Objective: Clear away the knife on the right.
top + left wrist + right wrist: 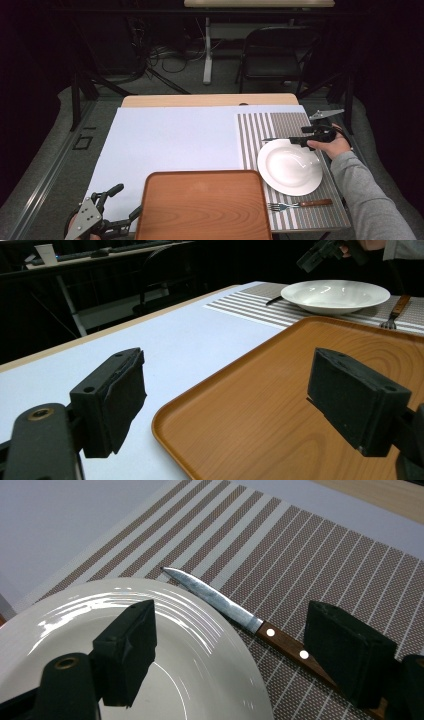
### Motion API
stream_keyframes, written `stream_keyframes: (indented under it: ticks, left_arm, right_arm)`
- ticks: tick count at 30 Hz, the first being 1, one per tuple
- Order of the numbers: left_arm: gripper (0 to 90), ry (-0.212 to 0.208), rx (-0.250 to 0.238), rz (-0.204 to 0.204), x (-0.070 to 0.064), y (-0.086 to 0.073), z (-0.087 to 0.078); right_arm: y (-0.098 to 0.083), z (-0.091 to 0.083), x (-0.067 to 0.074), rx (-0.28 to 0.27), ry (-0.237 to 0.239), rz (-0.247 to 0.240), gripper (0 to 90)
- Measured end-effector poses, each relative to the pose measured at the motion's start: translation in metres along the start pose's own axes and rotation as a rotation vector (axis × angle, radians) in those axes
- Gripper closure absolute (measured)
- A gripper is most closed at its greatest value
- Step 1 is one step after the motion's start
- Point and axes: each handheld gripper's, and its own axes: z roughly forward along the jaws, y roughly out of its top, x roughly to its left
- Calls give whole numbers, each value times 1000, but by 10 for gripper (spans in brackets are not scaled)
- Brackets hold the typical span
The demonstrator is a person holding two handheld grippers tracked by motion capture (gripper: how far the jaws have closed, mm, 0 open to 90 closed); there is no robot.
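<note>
The right gripper (300, 140) is hovering at the far edge of the round white ceramic plate (290, 166), and its black jaws are standing spread with nothing pinched between them. In the right gripper view, one jaw is hanging over the plate rim and the other over the brown wooden handle of the steel table knife (235, 612). The knife is lying flat on the brown and white striped placemat (260, 131), just beyond the plate, with its blade pointing toward the middle of the table (165, 140); the plate rim seems to be covering a small part of the blade edge. A hand in a grey sleeve (367, 200) is holding this gripper.

The left gripper (120, 207) is resting low at the near left corner, beside the rectangular orange-brown wooden tray (200, 205), and its jaws are also standing wide apart and empty. A fork with a wooden handle (300, 204) is lying on the placemat, near the plate on the person's side.
</note>
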Motion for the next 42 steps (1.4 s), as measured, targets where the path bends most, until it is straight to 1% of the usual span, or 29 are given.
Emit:
stream_keyframes:
  ticks: [3,9,11,14,17,19,21,23,26,27,29,31,33,35,36,37,39,40,41,42]
  left_arm:
    - [152,0,0,-1,0,0,0]
    - [152,-1,2,-2,0,0,0]
    - [152,-1,3,-4,0,-1,1]
    - [152,1,3,-6,0,-1,1]
    - [152,2,5,-6,1,-1,1]
    - [152,3,6,-6,1,-1,1]
    - [152,5,7,-6,1,-1,1]
    - [152,4,9,-9,1,-2,1]
    - [152,9,11,-11,2,-2,2]
    - [152,11,11,-10,2,-2,2]
    - [152,15,11,-14,3,-3,2]
    - [152,16,13,-20,3,-3,1]
    - [152,17,12,-23,4,-3,1]
    - [152,22,12,-23,4,-3,1]
    - [152,23,10,-24,4,-3,1]
    - [152,24,11,-23,4,-3,0]
    - [152,22,11,-23,4,-4,0]
    - [152,22,11,-23,4,-4,0]
    - [152,24,11,-23,4,-4,0]
    - [152,23,12,-22,4,-4,0]
  right_arm:
    - [4,3,-2,32,-4,12,211]
    - [11,12,-9,82,-24,15,205]
    - [14,14,-10,104,-32,28,207]
    - [18,15,-13,128,-42,67,212]
    - [22,18,-15,158,-45,63,210]
    - [24,20,-17,167,-44,69,209]
    - [25,21,-20,186,-48,79,207]
    - [26,24,-23,211,-62,84,191]
    - [25,27,-28,226,-74,115,182]
    - [25,28,-31,230,-75,116,176]
    - [24,29,-34,241,-76,138,168]
    - [25,29,-37,244,-79,142,183]
    - [25,29,-39,247,-76,125,262]
    - [25,30,-39,287,-84,94,269]
    - [25,31,-38,296,-90,83,270]
    - [26,31,-38,314,-92,61,275]
    - [28,32,-36,331,-91,39,287]
    - [28,33,-35,328,-82,29,292]
    - [30,32,-35,344,-80,7,300]
    - [30,33,-34,346,-73,-13,302]
